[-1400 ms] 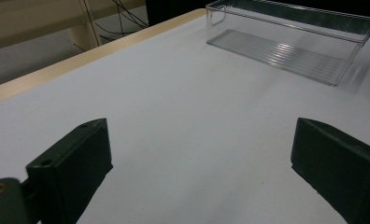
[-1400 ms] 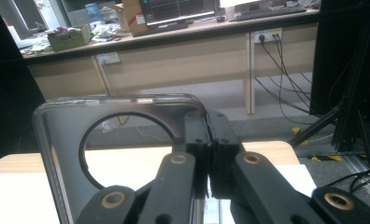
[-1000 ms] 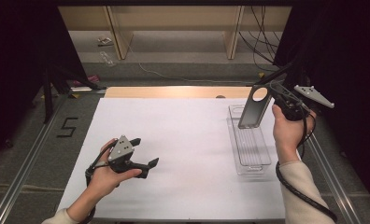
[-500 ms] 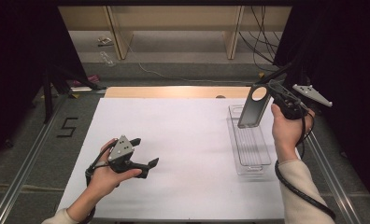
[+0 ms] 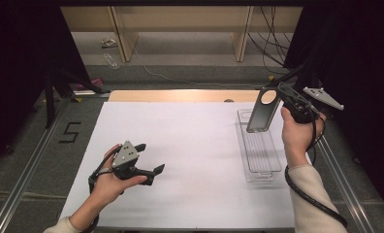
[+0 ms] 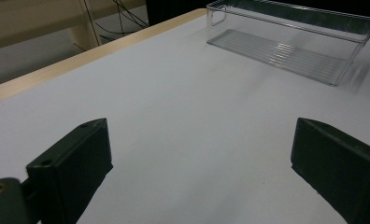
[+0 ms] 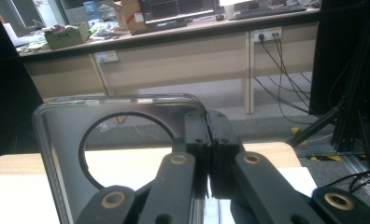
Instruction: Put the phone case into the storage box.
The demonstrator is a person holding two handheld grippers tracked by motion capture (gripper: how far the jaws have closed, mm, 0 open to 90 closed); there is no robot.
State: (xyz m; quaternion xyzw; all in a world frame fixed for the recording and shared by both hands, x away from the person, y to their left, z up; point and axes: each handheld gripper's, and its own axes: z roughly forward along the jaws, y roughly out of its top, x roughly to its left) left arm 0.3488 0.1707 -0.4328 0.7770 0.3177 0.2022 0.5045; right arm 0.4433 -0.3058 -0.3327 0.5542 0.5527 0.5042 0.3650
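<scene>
Right gripper (image 5: 277, 97): I have it raised above the far end of the clear bin, with my right hand (image 5: 295, 130) under it. In the right gripper view its 2 jaws are pressed together on the edge of the phone case.
Phone case (image 5: 263, 110): dark and see-through, with a round cutout near its top. I hold it in the air, tilted, over the far part of the bin and not touching it. In the right gripper view the cutout sits to the left of the clamped jaws.
Clear bin (image 5: 261, 167): long, narrow, ribbed floor, lying on the right part of the white sheet with its length running away from me. Nothing lies in it.
Left gripper (image 5: 149, 171): I hold it low over the near-left part of the white sheet in my left hand (image 5: 113, 178). Its 2 jaws stand wide apart with nothing between them.
White sheet (image 5: 190, 145): covers the table from the near edge up to a wooden strip (image 5: 180, 95) at the far side.
Distance: the 2 grippers are well apart, 1 on each side of the sheet.
</scene>
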